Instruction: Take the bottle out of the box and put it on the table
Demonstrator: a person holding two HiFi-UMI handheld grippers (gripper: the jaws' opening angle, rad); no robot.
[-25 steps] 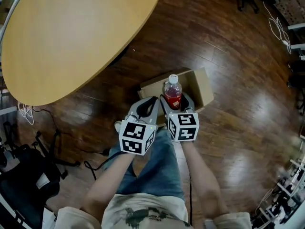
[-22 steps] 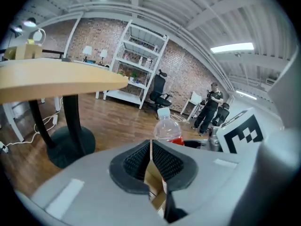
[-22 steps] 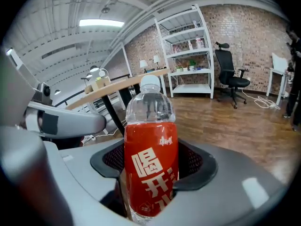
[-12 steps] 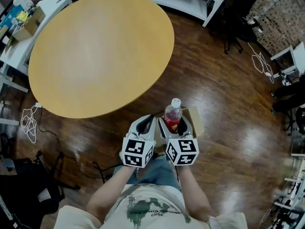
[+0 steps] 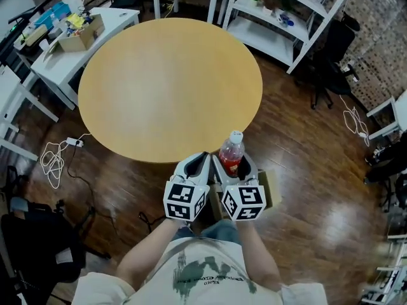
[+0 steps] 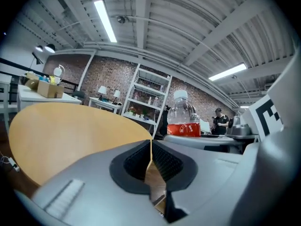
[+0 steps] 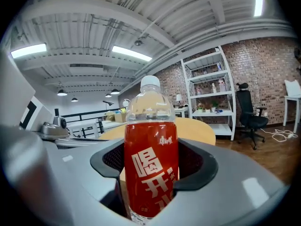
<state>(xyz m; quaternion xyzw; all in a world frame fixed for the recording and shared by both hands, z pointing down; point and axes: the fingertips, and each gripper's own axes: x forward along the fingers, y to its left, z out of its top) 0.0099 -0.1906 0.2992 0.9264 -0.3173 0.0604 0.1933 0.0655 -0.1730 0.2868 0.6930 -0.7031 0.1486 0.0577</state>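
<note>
The right gripper (image 5: 234, 164) is squeezing the bottle (image 5: 232, 146), lifted out of the box (image 5: 271, 190) but not yet on the table (image 5: 165, 88); the left gripper (image 5: 198, 160) is hanging pinched together, empty.

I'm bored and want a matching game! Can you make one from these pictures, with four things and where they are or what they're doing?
Things:
1. bottle
2. left gripper
3. round table
4. cardboard box

Places and states:
A. on the floor, partly hidden under the grippers
B. jaws shut, nothing between them
C. upright, clamped in the right gripper
D. light tan top, ahead of both grippers

Pairs: 1-C, 2-B, 3-D, 4-A
</note>
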